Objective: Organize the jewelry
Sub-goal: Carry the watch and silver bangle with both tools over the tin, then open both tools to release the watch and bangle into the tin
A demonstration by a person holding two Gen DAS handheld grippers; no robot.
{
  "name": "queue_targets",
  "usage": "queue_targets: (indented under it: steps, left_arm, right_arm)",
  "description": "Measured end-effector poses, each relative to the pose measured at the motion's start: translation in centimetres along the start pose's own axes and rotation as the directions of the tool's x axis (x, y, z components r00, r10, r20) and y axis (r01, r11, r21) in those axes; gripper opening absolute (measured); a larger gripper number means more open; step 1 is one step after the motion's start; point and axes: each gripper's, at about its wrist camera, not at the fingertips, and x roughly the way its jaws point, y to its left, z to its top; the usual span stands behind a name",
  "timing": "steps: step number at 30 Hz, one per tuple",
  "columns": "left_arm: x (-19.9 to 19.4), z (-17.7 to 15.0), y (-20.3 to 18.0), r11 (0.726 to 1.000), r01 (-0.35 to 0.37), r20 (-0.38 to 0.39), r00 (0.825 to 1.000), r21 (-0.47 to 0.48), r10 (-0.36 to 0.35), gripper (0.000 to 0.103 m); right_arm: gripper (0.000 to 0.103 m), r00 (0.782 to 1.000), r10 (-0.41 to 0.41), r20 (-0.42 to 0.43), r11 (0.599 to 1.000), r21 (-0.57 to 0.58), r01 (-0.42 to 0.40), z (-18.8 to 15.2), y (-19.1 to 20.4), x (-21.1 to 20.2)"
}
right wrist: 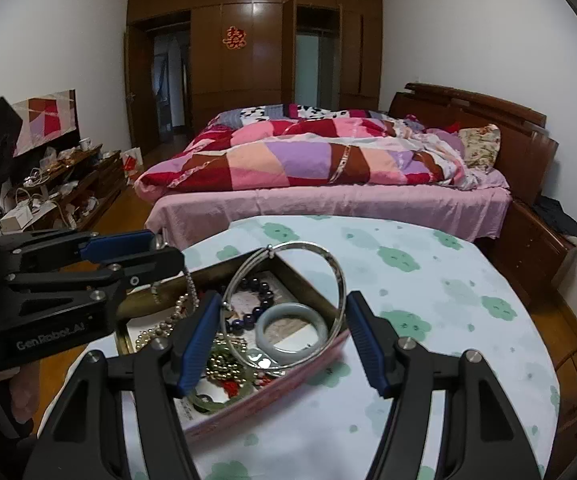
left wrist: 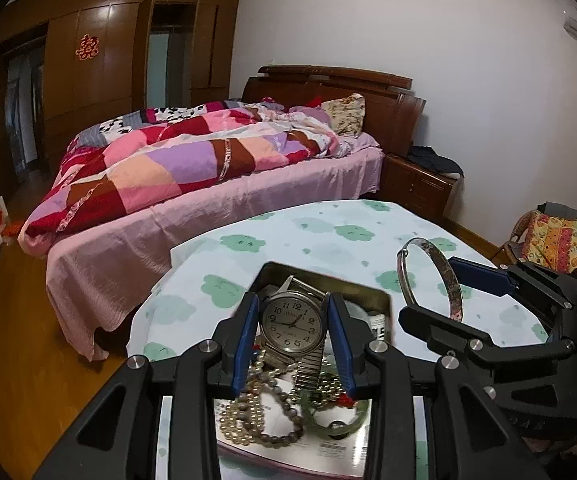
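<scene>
Left wrist view: at six o'clock the left gripper (left wrist: 293, 334) pinches the wristwatch (left wrist: 291, 322) by its case edges, dial facing the lens, band dangling over the pearl strand (left wrist: 244, 424) in the tin box (left wrist: 372, 294) below; this side grip likely spares the glass. At three o'clock the right gripper (left wrist: 434, 284) carries the silver bangle (left wrist: 428, 276) upright above the cloud-print tablecloth (left wrist: 328, 228). In the right wrist view the jaws stand fairly wide, the bangle (right wrist: 284, 304) spanning them, so I judge it braced from outside, clear of the jade bangle (right wrist: 292, 330) and dark bead bracelet (right wrist: 254, 296).
</scene>
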Motion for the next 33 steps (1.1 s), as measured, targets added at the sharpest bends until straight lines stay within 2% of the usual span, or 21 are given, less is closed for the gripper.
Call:
queue_targets:
  steps: [9, 14, 30, 32, 33]
  left_arm:
    - [1.4, -1.1, 1.6, 0.999, -0.025, -0.041, 0.999, -0.030, 0.024, 0.036]
    - [2.5, -1.8, 2.1, 0.999, -0.032, -0.077, 0.997, -0.035, 0.030, 0.036]
    - [4.4, -2.9, 2.0, 0.999, -0.036, -0.147, 0.989, -0.023, 0.032, 0.036]
    - [4.4, -2.8, 2.0, 0.999, -0.037, -0.143, 0.989, -0.022, 0.034, 0.037]
    - [4.2, -2.7, 2.0, 0.999, -0.042, -0.137, 0.990, -0.021, 0.038, 0.042]
  right_arm:
    - [0.066, 0.999, 0.038, -0.037, 0.999, -0.038, -0.039, -0.3, 1.6, 2.0]
    - [0.066, 0.995, 0.054, -0.089, 0.997, -0.049, -0.059, -1.0, 2.1, 3.6]
    - [0.067, 0.977, 0.079, -0.198, 0.995, -0.044, -0.089, -2.8, 2.2, 5.9]
    - [0.069, 0.978, 0.075, -0.193, 0.996, -0.037, -0.083, -2.9, 2.1, 5.7]
    - [0.073, 0.979, 0.075, -0.192, 0.996, -0.034, -0.083, -2.9, 2.0, 5.6]
